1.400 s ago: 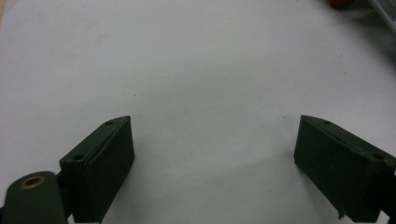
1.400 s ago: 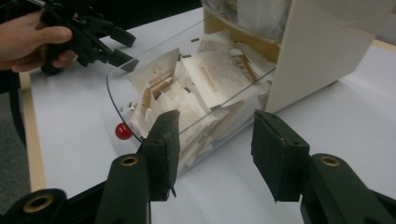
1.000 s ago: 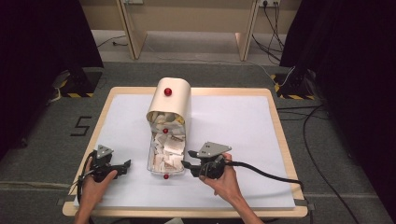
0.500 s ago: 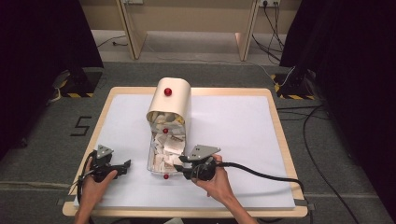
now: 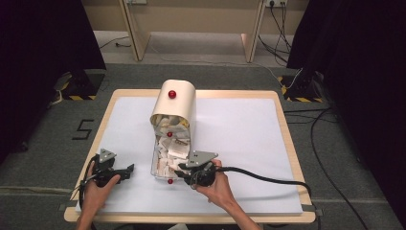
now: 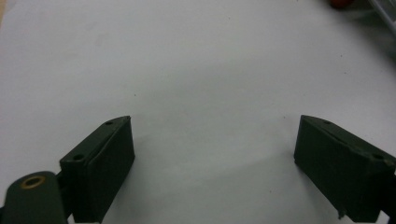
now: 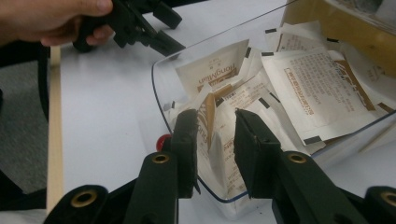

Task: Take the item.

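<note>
A white paper sachet [image 7: 219,140] stands on edge at the near end of the clear plastic tray [image 5: 155,165], among many like it. The right tool [image 7: 214,140] reaches over the tray's rim with a jaw on each side of that sachet; the jaws have just been closing and now stand narrow, though I cannot tell whether the pads press on it yet. Behind the tray, touching it, stands a cream domed container [image 5: 174,105] with a red knob [image 5: 172,94]. The left tool [image 5: 128,171] rests well apart on the white table [image 5: 239,139], jaws wide, holding nothing.
</note>
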`<state>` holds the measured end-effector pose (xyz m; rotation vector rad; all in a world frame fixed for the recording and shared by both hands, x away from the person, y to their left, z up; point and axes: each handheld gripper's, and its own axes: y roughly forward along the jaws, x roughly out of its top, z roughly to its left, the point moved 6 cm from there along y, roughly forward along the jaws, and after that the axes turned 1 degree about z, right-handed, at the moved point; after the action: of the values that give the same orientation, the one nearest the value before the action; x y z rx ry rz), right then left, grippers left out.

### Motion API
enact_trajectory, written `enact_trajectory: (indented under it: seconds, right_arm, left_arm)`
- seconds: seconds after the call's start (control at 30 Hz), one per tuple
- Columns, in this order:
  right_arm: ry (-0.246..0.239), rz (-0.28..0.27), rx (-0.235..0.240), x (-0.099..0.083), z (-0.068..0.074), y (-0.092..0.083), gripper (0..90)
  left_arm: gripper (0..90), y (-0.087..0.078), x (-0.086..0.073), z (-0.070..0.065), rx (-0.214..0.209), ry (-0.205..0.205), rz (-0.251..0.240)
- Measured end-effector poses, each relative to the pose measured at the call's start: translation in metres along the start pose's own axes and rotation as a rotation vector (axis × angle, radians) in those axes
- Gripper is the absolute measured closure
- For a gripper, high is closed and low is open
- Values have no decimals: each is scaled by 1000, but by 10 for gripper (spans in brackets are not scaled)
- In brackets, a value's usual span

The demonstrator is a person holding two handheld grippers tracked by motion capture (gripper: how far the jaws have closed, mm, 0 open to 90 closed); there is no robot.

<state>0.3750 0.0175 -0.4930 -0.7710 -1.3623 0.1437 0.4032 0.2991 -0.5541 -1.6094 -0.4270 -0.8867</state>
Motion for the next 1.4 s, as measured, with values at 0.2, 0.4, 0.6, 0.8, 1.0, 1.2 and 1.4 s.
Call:
enact_trajectory:
  seconds: [0.2,0.4,0.6,0.8,1.0,1.2,1.4]
  right_arm:
    - [13,24,0,-4,-4,5,793]
    - [6,18,0,-3,-4,5,862]
    - [3,-17,-7,4,-5,-3,876]
    - [-2,-45,-22,10,-7,-12,879]
    - [-6,-71,-38,17,-11,-23,880]
    - [-4,-94,-48,23,-15,-33,880]
    - [5,-103,-61,27,-18,-41,880]
  left_arm:
    - [113,0,0,0,0,1,1]
    - [113,0,0,0,0,0,0]
    - [113,0,0,0,0,2,1]
    - [113,0,0,0,0,1,1]
    - [113,0,0,0,0,1,1]
    - [113,0,0,0,-1,0,-1]
    - [113,0,0,0,-1,0,-1]
